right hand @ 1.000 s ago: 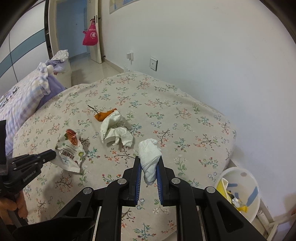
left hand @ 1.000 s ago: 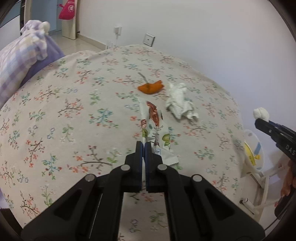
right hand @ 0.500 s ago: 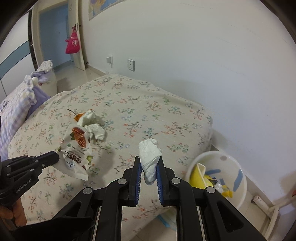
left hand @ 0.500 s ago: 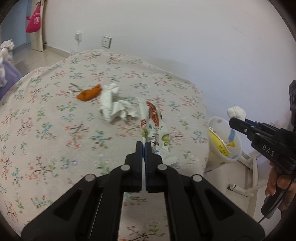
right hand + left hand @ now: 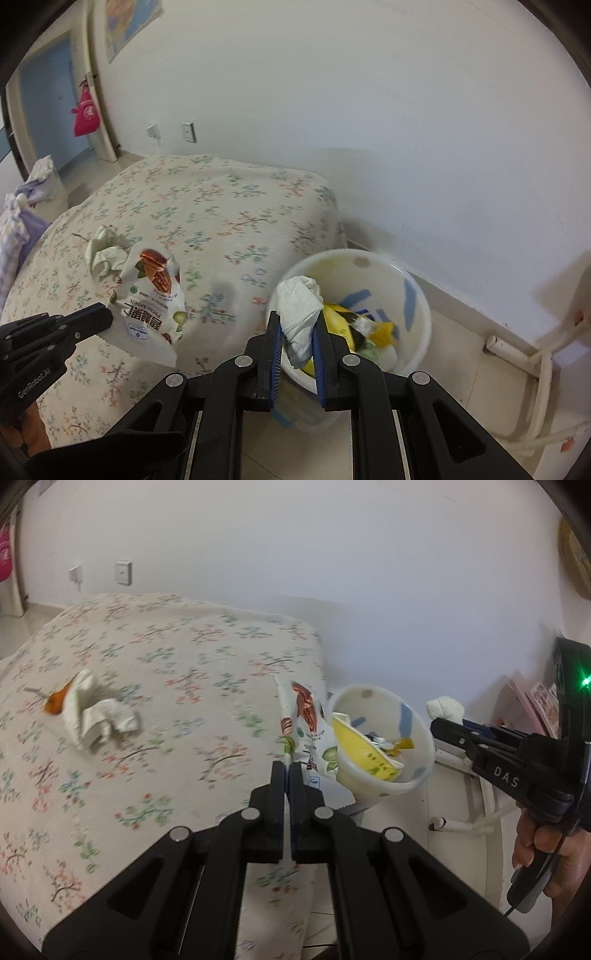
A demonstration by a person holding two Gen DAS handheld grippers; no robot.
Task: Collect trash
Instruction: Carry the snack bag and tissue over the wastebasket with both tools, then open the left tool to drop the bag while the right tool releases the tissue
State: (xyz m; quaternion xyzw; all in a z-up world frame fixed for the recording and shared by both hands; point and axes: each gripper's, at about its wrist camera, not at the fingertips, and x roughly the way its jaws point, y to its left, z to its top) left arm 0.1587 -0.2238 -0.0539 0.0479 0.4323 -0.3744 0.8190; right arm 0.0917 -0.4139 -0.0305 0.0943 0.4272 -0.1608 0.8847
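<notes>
The left gripper (image 5: 287,766) pinches a white printed snack packet (image 5: 308,734) beside the round white plastic trash bin (image 5: 419,295) (already partly filled); the right gripper (image 5: 297,325) clamps a crumpled white tissue (image 5: 297,306) over that bin.

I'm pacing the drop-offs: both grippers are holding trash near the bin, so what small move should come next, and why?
Probably open the right gripper. It is shut on a tissue that, in its own view, hangs in front of the open white bin, so the tissue would likely fall in. The left gripper and its snack bag look short of the rim, with the bed beneath.
</notes>
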